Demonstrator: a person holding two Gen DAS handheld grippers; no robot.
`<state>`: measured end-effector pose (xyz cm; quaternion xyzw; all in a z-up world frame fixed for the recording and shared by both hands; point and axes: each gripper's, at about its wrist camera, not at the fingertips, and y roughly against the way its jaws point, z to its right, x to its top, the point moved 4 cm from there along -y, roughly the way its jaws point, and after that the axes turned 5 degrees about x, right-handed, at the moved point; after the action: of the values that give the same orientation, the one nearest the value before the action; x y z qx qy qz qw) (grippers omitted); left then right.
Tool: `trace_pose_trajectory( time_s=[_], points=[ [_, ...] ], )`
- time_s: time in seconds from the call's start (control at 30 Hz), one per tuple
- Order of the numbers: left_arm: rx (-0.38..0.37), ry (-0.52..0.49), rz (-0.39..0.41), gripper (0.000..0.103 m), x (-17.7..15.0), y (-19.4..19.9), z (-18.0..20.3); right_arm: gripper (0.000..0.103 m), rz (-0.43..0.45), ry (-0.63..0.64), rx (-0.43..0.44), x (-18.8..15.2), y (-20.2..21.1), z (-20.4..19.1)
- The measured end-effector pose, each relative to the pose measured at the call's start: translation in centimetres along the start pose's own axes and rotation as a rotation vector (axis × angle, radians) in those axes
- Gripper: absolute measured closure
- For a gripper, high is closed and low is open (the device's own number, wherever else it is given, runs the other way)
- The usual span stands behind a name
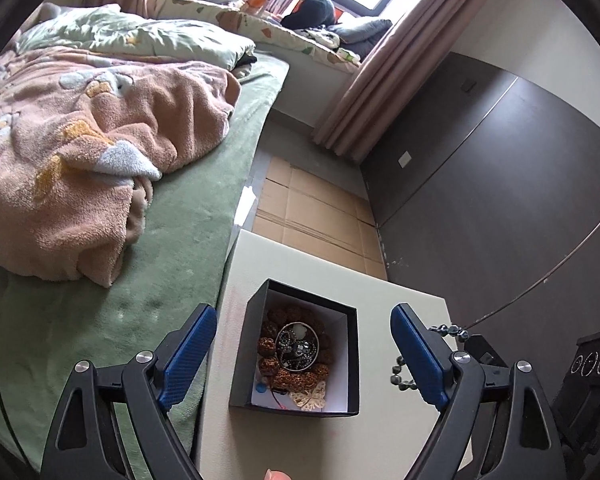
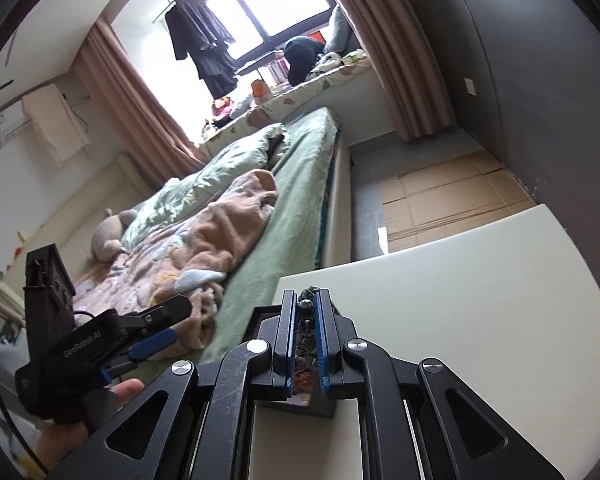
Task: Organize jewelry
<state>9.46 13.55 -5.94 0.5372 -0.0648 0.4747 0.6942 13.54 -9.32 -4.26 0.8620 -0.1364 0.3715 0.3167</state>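
A black box (image 1: 240, 356) with a white inside stands on the white table (image 1: 380, 300). In it lie a brown bead bracelet (image 1: 270, 364), a dark chain inside a ring (image 1: 297, 346) and a gold butterfly piece (image 1: 310, 398). My left gripper (image 1: 303, 354) is open, its blue fingers on either side above the box. My right gripper (image 2: 305, 308) is shut on a dark bead bracelet (image 2: 306, 300), held over the box (image 2: 260, 318). The beads also show in the left wrist view (image 1: 450, 330), hanging by the right finger.
A bed with a green sheet (image 1: 172, 240) and a pink blanket (image 1: 80, 152) lies left of the table. Cardboard (image 1: 316, 208) covers the floor beyond. A dark wall (image 1: 500, 200) stands at the right.
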Motion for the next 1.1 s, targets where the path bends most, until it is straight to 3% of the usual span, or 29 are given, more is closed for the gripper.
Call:
trace_pose_trajectory(
  time_s=[0.27,0.33,0.37,0.4,0.43,0.77,0.9,1.1],
  points=[
    [0.004,0.024,0.014,0.014,0.3,0.3,-0.9,0.091,-0.088,0.017,0.112,-1.2,-4.1,-3.2],
    [0.005,0.027,0.014,0.014,0.3,0.4,-1.1,0.076,-0.146,0.009,0.159,-1.7,-5.1,-3.7],
    [0.006,0.029,0.014,0.014,0.2,0.4,-1.2,0.059,-0.156,0.006,0.169,-1.8,-5.2,-3.7],
    [0.006,0.032,0.013,0.014,0.2,0.5,-1.4,0.048,-0.143,0.002,0.165,-2.0,-5.0,-3.5],
    [0.004,0.033,0.014,0.013,0.1,0.6,-1.4,0.046,-0.128,-0.002,0.157,-1.9,-4.7,-3.3],
    [0.01,-0.006,0.036,0.002,-1.1,2.4,-0.8,0.044,-0.094,-0.089,0.135,-1.5,-1.3,-0.1],
    [0.034,-0.062,0.034,0.002,-2.2,3.1,-0.2,0.026,-0.101,-0.056,0.083,-1.6,0.2,0.0],
    [0.084,-0.158,0.034,0.0,-3.7,3.8,0.8,0.008,-0.141,-0.029,0.02,-1.9,2.1,0.7]
  ],
)
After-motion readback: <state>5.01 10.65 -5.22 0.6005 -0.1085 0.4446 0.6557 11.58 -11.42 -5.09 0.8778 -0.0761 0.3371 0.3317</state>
